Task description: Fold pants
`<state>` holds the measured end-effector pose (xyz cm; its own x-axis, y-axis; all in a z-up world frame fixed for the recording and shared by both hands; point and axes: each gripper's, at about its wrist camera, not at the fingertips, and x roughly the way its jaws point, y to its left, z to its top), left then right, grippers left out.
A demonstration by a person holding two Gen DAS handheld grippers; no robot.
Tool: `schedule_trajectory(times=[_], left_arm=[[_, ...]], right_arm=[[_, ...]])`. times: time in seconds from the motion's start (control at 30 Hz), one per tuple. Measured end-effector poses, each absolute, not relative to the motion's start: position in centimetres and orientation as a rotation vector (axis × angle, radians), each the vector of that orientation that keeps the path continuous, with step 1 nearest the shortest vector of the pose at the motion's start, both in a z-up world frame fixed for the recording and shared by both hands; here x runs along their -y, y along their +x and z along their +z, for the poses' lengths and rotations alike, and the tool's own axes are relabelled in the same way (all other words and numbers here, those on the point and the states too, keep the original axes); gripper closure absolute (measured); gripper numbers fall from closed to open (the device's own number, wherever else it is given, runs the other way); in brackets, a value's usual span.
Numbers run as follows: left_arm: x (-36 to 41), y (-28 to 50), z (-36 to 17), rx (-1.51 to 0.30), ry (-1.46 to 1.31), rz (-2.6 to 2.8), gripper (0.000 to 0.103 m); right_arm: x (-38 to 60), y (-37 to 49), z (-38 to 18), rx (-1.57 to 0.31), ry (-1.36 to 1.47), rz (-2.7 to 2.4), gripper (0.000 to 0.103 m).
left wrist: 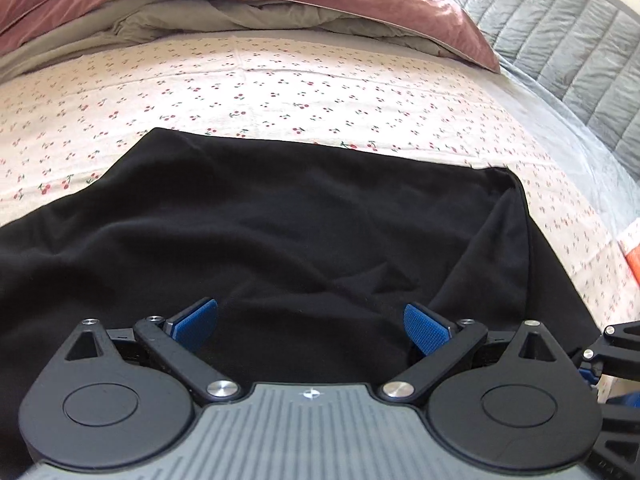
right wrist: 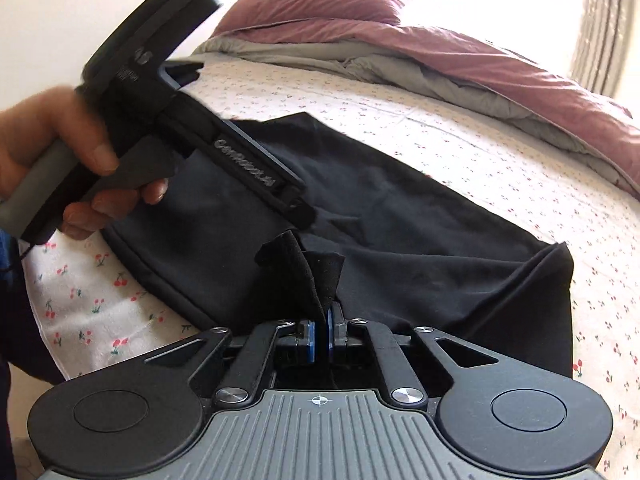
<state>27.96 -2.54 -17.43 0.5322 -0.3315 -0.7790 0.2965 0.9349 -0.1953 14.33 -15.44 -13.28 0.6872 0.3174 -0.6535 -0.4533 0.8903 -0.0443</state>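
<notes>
Black pants (left wrist: 280, 220) lie spread on a cherry-print bed sheet (left wrist: 280, 80), with a folded edge at the far side. My left gripper (left wrist: 311, 328) is open just above the near part of the pants, its blue pads (left wrist: 424, 330) wide apart and empty. In the right wrist view the pants (right wrist: 400, 232) lie across the sheet (right wrist: 400, 120). My right gripper (right wrist: 320, 332) is shut on a bunched edge of the pants, which sticks up between the pads. The left gripper's body (right wrist: 224, 152), held in a hand (right wrist: 48, 148), hovers over the pants at left.
A pink duvet with grey lining (left wrist: 240, 4) is piled at the far end of the bed, also in the right wrist view (right wrist: 480, 64). A grey quilted cover (left wrist: 560, 40) lies at the far right. An orange patch (left wrist: 634, 264) sits at the bed's right edge.
</notes>
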Motion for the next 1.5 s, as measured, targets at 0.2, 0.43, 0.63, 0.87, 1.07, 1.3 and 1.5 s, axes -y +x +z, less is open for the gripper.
schedule_trajectory(times=[0.2, 0.43, 0.63, 0.87, 1.07, 1.3, 1.5], left_arm=[[-0.4, 29.4, -16.9, -0.938, -0.164, -0.281, 0.008], [-4.6, 30.3, -16.1, -0.954, -0.342, -0.158, 0.008], [-7.8, 30.4, -16.5, -0.995, -0.461, -0.081, 0.008], [-7.5, 30.0, -16.8, -1.034, -0.443, -0.133, 0.008], [-6.9, 29.9, -17.4, -1.069, -0.486, -0.156, 0.008], [-6.4, 30.1, -18.3, -1.089, -0.595, -0.214, 0.008], [-5.8, 30.6, -18.6, -1.096, -0.625, -0.237, 0.007]], right_arm=[[23.1, 17.5, -8.9, -0.599, 0.077, 0.148, 0.096], [20.2, 18.9, -7.1, -0.387, -0.005, -0.002, 0.096], [4.8, 17.3, -15.2, -0.588, -0.573, 0.438, 0.097], [2.8, 15.4, -17.3, -0.612, -0.696, 0.544, 0.097], [4.2, 16.9, -15.7, -0.558, -0.575, 0.469, 0.097], [4.1, 15.9, -15.9, -0.448, -0.568, 0.446, 0.096], [3.0, 14.1, -15.5, -0.384, -0.582, 0.429, 0.097]])
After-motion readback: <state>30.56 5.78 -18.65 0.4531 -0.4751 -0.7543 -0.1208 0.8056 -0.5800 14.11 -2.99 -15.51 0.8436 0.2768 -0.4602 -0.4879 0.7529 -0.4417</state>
